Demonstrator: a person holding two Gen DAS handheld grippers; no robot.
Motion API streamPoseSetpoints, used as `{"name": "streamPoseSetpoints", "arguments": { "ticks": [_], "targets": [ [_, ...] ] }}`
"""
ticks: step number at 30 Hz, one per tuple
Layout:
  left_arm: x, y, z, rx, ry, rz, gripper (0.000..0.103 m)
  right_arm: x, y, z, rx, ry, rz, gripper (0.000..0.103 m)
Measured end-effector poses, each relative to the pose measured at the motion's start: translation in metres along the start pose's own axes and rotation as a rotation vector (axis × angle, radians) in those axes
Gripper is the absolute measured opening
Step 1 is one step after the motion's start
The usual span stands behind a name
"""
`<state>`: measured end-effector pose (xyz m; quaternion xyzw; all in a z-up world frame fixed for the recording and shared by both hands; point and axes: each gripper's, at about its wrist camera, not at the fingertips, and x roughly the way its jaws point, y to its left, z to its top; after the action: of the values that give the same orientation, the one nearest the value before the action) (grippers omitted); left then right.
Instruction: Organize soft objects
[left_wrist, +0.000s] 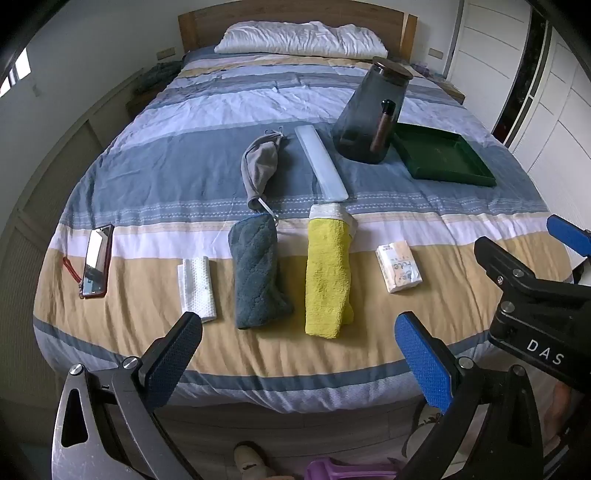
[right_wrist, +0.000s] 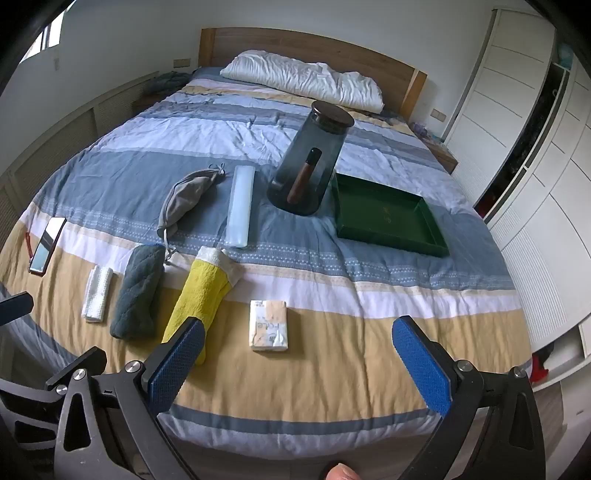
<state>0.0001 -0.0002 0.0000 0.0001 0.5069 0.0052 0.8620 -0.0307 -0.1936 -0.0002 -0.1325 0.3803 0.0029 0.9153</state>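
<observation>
Bed (left_wrist: 147, 173) covered by a striped quilt; items laid out across it.

Containers: a green tray (left_wrist: 441, 157) is seen at the far right, nothing in it. Just left of it, touching or nearly so, a smoky glass jar (left_wrist: 364, 110) with a dark lid stands slightly tilted; a brown tube with a black cap (left_wrist: 382, 127) is seen against it, though whether inside or in front cannot be told. A pale translucent case (left_wrist: 321, 164) lies closed beside the jar; contents not discernible.

Soft objects: a grey drawstring pouch (left_wrist: 258, 162), a rolled teal cloth (left_wrist: 256, 269), a rolled yellow towel (left_wrist: 327, 273), a folded white cloth (left_wrist: 195, 282) and a tissue pack (left_wrist: 399, 266) are ranged in a row near the bed's foot. A phone (left_wrist: 96, 260) lies at far left.

Left gripper (left_wrist: 299, 354) and right gripper (right_wrist: 297, 358) are held above the near edge, jaws spread wide, nothing between them.
</observation>
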Motion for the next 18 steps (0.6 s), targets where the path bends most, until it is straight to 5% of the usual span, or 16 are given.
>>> {"name": "streamPoseSetpoints", "arguments": {
  "ticks": [18],
  "targets": [
    [0.000, -0.009, -0.003, -0.004, 0.002, -0.002, 0.102, -0.004, -0.004, 0.001, 0.020, -0.002, 0.003, 0.103]
  ]
}}
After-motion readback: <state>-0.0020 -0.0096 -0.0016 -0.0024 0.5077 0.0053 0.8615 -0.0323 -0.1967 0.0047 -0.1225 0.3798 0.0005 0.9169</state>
